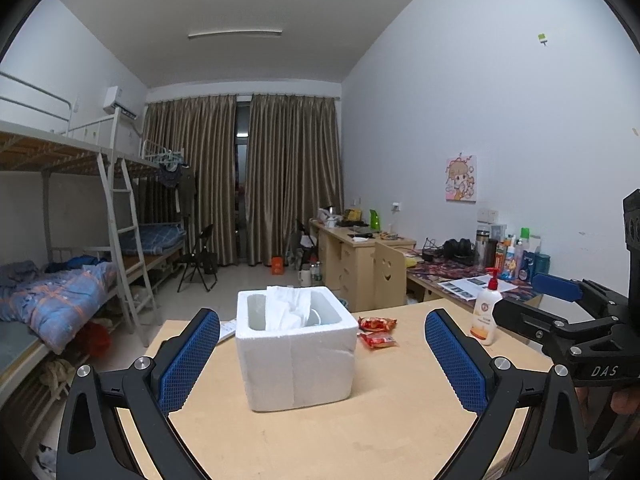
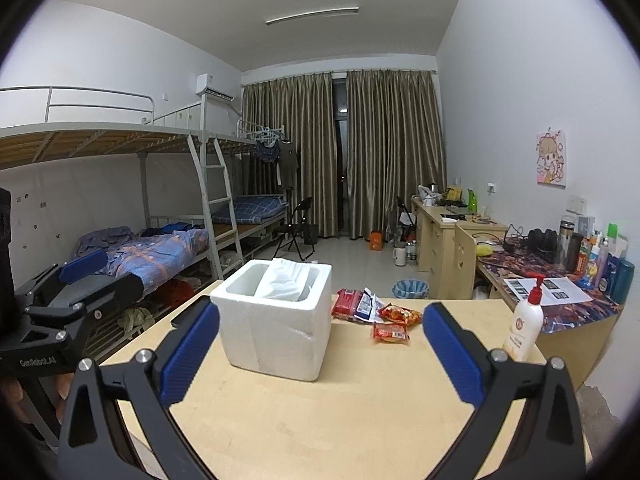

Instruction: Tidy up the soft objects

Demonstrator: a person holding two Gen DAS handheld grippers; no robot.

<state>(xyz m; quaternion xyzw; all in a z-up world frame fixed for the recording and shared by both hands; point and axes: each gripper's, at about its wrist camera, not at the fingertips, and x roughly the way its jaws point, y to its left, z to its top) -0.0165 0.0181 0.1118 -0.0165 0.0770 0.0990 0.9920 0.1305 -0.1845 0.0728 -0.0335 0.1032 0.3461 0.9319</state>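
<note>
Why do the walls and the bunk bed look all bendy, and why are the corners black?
Both wrist views use a fisheye lens: in the left wrist view the bunk bed bows, in the right wrist view the curtains curve, and black lens edges fill the corners. The foam box looks sharp in soft, even light without glare.

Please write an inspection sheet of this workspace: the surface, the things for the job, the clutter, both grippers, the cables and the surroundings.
Surface: light wooden table, bare in front.
Job's things: white foam box with white soft material standing out of its open top.
Clutter: red snack packets right of the box, apart from it; pump bottle near the right edge.
Grippers: left gripper and right gripper both open, holding nothing.
Cables: nothing seen on the table.
Surroundings: bunk beds left, curtains behind, crowded desks right.
</note>
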